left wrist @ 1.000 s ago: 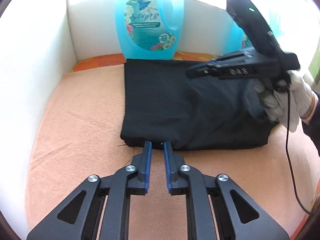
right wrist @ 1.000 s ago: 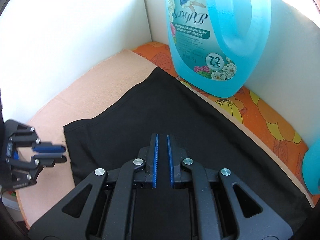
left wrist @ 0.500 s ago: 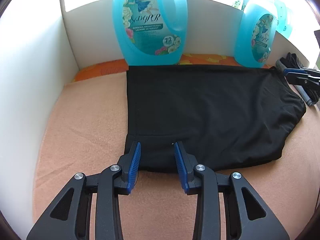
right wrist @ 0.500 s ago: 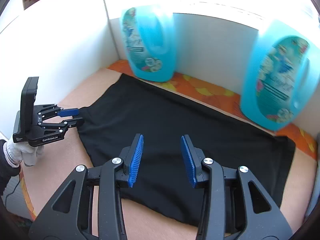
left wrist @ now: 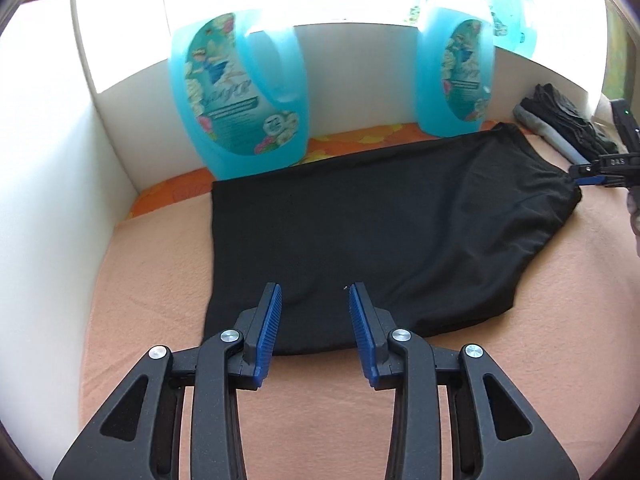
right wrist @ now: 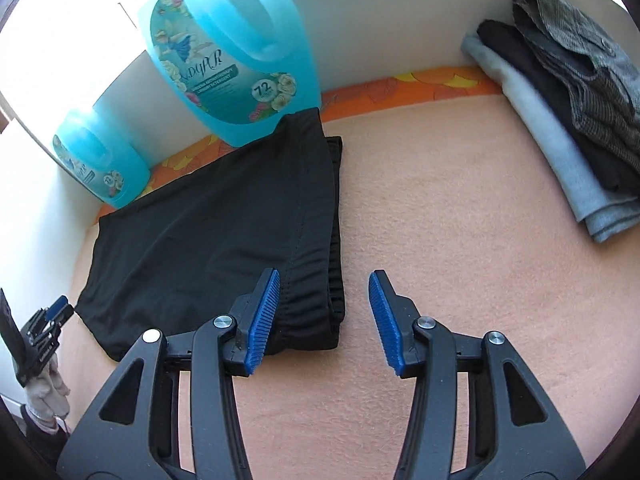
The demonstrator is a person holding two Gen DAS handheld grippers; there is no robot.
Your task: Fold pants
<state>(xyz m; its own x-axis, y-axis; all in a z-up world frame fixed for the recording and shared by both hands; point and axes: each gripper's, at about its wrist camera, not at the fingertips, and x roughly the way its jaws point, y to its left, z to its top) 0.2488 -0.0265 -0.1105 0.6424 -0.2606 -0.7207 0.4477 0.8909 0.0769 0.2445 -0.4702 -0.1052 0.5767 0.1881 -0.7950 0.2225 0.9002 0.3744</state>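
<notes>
The black pants (left wrist: 380, 236) lie folded flat on the peach blanket (left wrist: 152, 280), also seen in the right wrist view (right wrist: 224, 224). My left gripper (left wrist: 316, 320) is open and empty, hovering over the pants' near left edge. My right gripper (right wrist: 324, 316) is open and empty, straddling the waistband end of the pants; its left finger is over the cloth, its right finger over bare blanket. In the left wrist view the right gripper (left wrist: 592, 174) shows at the pants' far right corner. In the right wrist view the left gripper (right wrist: 52, 316) shows at the pants' left corner.
Two blue detergent jugs (left wrist: 240, 92) (left wrist: 456, 64) stand along the white back wall (left wrist: 360, 80). A stack of folded grey and black clothes (right wrist: 568, 112) lies at the right. A white side wall (left wrist: 40, 200) borders the left. An orange patterned strip (right wrist: 420, 84) edges the blanket.
Both grippers went from shut on the pants to open. The right gripper swung from the pants' middle to the waistband end at the right. The pants now lie spread flat.
</notes>
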